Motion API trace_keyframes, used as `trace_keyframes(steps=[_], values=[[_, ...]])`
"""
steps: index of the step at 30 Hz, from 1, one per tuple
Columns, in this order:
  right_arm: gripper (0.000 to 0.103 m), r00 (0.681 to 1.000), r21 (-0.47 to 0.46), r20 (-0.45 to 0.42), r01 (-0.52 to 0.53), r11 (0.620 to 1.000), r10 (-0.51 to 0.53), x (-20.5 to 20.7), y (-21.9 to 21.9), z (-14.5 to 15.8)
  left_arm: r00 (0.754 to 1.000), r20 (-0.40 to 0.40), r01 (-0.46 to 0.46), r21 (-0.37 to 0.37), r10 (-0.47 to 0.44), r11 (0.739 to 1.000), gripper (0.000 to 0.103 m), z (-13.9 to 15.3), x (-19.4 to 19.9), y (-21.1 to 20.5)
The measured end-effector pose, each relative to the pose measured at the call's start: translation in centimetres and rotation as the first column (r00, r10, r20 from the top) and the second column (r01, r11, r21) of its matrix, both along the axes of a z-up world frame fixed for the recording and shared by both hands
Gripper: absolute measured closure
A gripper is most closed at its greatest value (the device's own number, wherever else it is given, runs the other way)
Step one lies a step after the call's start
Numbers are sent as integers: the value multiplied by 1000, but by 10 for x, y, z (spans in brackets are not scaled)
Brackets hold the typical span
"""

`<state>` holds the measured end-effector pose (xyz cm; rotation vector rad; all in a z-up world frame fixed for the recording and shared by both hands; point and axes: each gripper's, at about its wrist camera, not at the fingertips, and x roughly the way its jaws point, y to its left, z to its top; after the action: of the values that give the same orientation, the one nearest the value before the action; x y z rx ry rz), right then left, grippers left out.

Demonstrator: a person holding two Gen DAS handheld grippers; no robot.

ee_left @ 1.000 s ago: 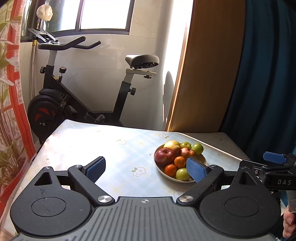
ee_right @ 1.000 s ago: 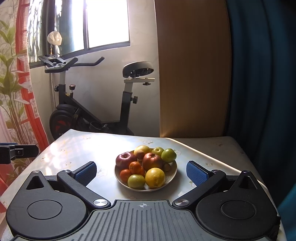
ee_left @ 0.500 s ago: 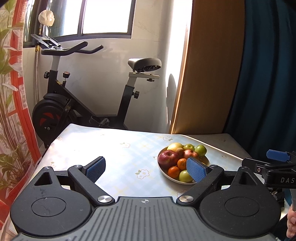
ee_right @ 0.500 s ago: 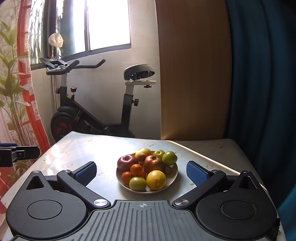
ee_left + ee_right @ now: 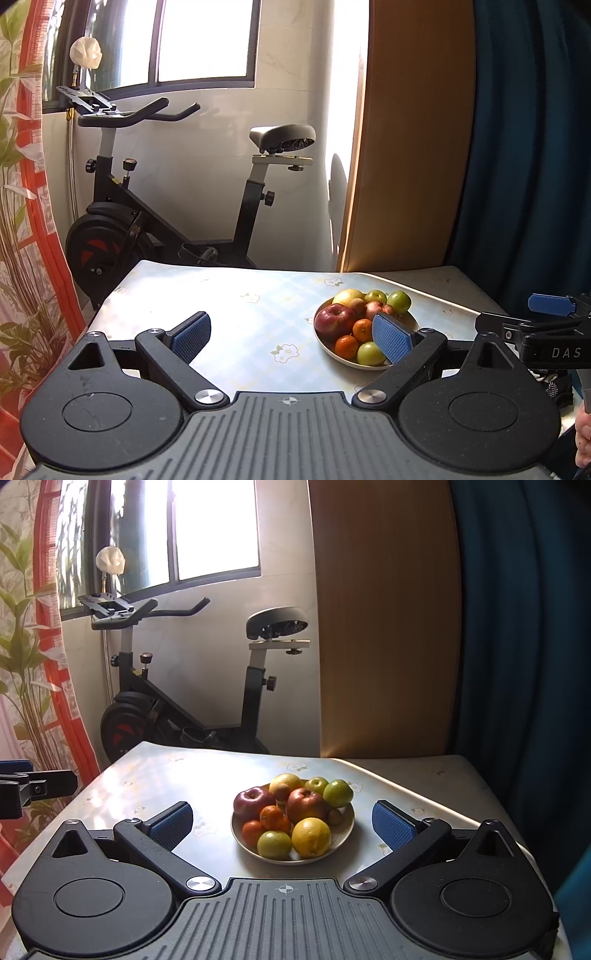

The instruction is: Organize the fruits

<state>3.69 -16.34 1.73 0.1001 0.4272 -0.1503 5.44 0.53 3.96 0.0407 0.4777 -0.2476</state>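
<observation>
A plate (image 5: 345, 832) piled with apples, oranges, a lemon (image 5: 311, 836) and green fruits sits near the surface's (image 5: 424, 775) middle. The left hand-held gripper (image 5: 291, 334) and the right hand-held gripper (image 5: 282, 821) both hover above the near edge, jaws spread wide, holding nothing.

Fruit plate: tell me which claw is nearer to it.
Right. The right claw faces the fruit plate squarely, open; the left claw sits off to its left, also open.
</observation>
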Motion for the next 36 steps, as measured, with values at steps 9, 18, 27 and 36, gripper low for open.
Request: trace_keyframes(steps=[9, 18, 27, 36], values=[[1, 1000, 3, -1, 2, 1000, -2, -1, -1, 0, 1000, -1, 17, 3, -17, 1000, 7, 0, 0, 2], [1, 1000, 3, -1, 3, 1000, -3, 0, -2, -1, 1000, 1, 31, 12, -31, 999, 7, 0, 0, 1], [1, 1000, 4, 0, 2, 1000, -2, -1, -2, -2, 999, 0, 45, 7, -45, 999, 7, 0, 0, 3], [1, 1000, 3, 1, 2, 1000, -2, -1, -2, -2, 999, -1, 54, 1, -54, 999, 7, -1, 0, 3]])
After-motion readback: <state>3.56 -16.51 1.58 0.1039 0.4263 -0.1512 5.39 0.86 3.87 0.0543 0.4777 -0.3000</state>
